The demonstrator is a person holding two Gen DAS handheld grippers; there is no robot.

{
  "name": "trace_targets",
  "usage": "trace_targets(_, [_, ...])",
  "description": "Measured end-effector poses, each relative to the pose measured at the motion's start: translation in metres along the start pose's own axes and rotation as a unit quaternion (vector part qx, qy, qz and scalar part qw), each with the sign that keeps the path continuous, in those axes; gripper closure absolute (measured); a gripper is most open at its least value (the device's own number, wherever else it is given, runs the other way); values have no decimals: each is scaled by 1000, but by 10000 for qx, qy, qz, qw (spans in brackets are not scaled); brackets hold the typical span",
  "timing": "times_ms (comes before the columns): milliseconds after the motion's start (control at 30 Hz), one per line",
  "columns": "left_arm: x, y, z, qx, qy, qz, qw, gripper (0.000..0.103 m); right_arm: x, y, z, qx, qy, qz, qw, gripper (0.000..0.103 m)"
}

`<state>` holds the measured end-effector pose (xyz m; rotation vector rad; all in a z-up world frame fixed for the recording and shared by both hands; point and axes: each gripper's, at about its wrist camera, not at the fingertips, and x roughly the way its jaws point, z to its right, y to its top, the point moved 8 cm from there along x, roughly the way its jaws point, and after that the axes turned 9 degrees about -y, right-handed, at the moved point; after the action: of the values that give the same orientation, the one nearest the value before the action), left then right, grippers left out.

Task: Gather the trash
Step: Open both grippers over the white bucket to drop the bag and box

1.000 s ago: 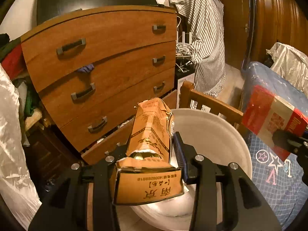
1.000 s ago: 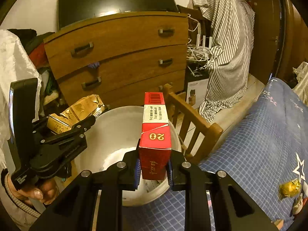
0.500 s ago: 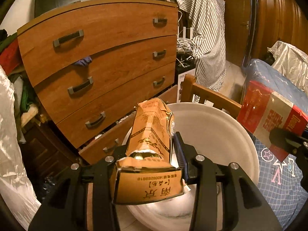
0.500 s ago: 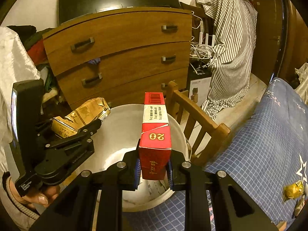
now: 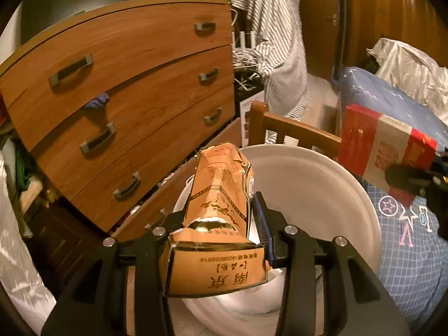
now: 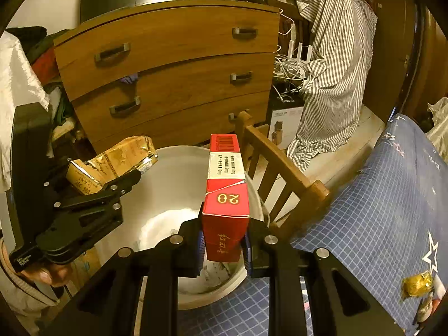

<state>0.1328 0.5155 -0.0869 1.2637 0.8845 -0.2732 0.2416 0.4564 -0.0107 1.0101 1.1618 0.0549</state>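
Note:
My left gripper [image 5: 221, 224] is shut on a crumpled orange-gold carton [image 5: 221, 212], held over the left rim of a white bin [image 5: 322, 190]. In the right wrist view the same carton [image 6: 112, 165] and left gripper [image 6: 120, 182] show at the left. My right gripper [image 6: 222, 240] is shut on a red and white cigarette carton [image 6: 225, 193], held over the bin's [image 6: 179, 173] right rim. That red carton [image 5: 383, 148] shows at the right in the left wrist view. Paper scraps lie in the bin's bottom.
A wooden chest of drawers [image 6: 173, 75] stands behind the bin. A wooden chair [image 6: 280, 168] stands right of it, beside a blue checked bed cover [image 6: 378, 210]. A gold wrapper [image 6: 417, 284] lies on the cover. A striped shirt [image 6: 330, 64] hangs at the back.
Both grippers have moved a little closer over the bin, each still holding its carton.

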Motion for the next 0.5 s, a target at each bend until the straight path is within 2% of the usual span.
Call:
trace_targets(133, [0, 2, -3, 28, -184, 38, 9998, 61, 0, 5, 0, 0, 79, 26, 10000, 80])
trace_targets(167, [1, 2, -3, 19, -277, 31, 9996, 56, 1, 5, -2, -20, 150, 18, 9999, 80])
trace_targets(200, [2, 2, -4, 1, -337, 2, 9994, 38, 1, 5, -3, -39, 191, 19, 9998, 79])
trace_targets(267, [3, 3, -6, -39, -394, 66, 9992, 29, 1, 3, -6, -63, 181, 39, 9998, 71])
trace_targets(500, [2, 0, -10, -63, -378, 67, 9992, 29, -2, 2, -6, -97, 170, 85, 9998, 71])
